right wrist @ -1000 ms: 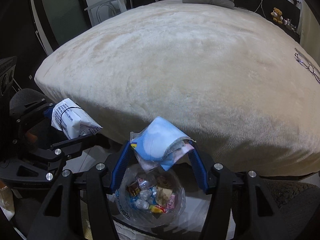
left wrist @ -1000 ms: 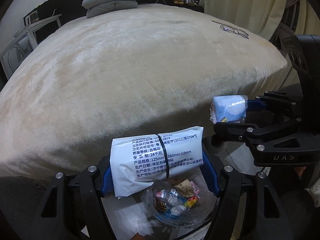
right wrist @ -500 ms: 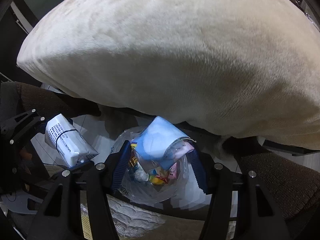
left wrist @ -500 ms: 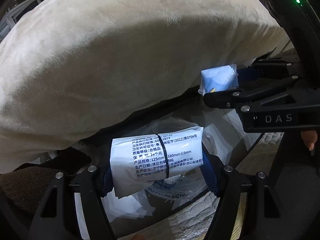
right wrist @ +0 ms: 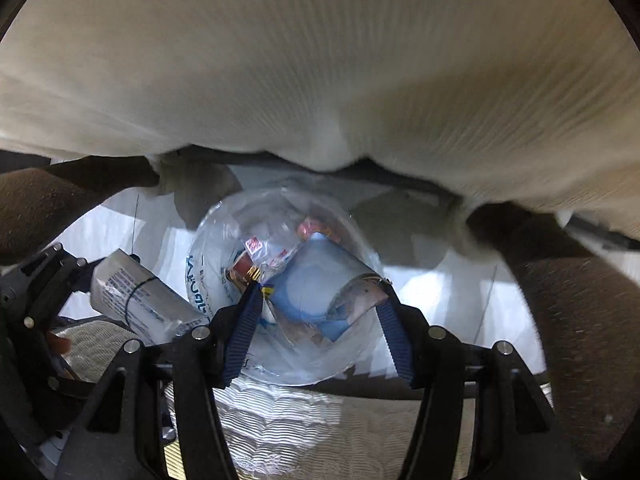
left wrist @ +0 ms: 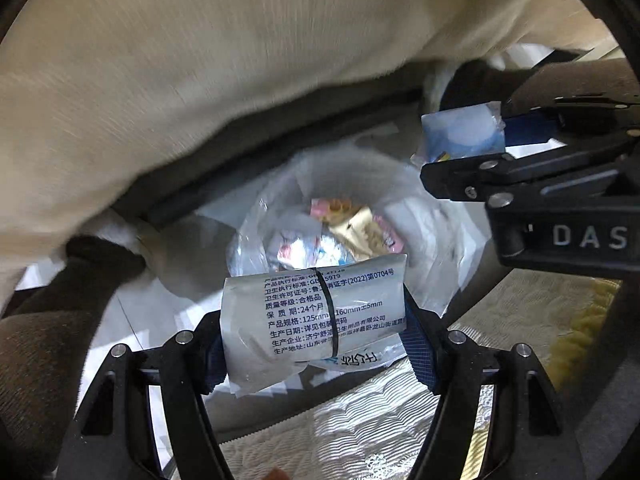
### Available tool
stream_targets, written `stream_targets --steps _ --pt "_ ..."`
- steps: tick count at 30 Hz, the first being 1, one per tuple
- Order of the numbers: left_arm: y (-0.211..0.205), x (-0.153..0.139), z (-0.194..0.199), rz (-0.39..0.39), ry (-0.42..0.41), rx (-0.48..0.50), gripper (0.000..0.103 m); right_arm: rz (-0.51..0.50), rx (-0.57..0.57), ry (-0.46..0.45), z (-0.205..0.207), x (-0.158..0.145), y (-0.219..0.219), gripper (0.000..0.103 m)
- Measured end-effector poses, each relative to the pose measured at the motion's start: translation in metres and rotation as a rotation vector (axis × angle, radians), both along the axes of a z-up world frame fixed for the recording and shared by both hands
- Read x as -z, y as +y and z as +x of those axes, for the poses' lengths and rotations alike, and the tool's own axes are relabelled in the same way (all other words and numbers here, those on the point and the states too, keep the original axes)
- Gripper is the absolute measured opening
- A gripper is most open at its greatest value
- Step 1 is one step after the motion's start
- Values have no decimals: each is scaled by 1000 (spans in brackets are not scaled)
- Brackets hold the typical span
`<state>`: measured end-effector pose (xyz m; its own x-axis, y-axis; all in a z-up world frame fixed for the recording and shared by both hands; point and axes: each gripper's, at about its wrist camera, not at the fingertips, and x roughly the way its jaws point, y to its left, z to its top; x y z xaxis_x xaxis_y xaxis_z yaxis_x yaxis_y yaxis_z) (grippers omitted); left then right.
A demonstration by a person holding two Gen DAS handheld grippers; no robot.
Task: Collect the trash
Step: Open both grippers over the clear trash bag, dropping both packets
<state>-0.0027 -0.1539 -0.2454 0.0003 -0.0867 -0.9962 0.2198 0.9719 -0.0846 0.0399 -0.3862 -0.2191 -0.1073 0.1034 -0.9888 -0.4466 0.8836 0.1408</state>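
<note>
Both tools have descended and pitched over from a forward view across the bed to a straight-down view. The bed top, with pillows and spectacles, has left both views; only the overhanging cream blanket [left wrist: 200, 80] remains, filling the 12 o'clock half of each frame. The clear trash bag [left wrist: 420, 216], formerly low at 6 o'clock, now sits near frame centre and appears larger, so both loads hang close above its mouth.

Left tool [left wrist: 316, 336]: clenched on the white printed packet [left wrist: 312, 312], which spans the gap between the blue pads crosswise. The grip is unchanged. In the left wrist view the packet covers the 6 o'clock edge of the bag opening, above the wrappers [left wrist: 352, 228] already inside.

Right tool [right wrist: 320, 312]: clenched on the blue-and-clear wrapper [right wrist: 316, 288], also unchanged. In the right wrist view this wrapper lies directly over the bag interior. In the left wrist view the right tool enters from 3 o'clock, with its wrapper at roughly 2 o'clock of the bag rim.

Assessment: the carry phase appears complete and the release phase is due. Neither item has been dropped yet. The right load appears better centred; the left packet may need a small shift toward 12 o'clock to clear the rim.
</note>
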Motion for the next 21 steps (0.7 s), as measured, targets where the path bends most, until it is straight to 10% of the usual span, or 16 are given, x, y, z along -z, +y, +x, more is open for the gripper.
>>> stream_targets --steps 21 --pt "8 93 1 27 263 17 71 -86 36 238 -1 101 2 58"
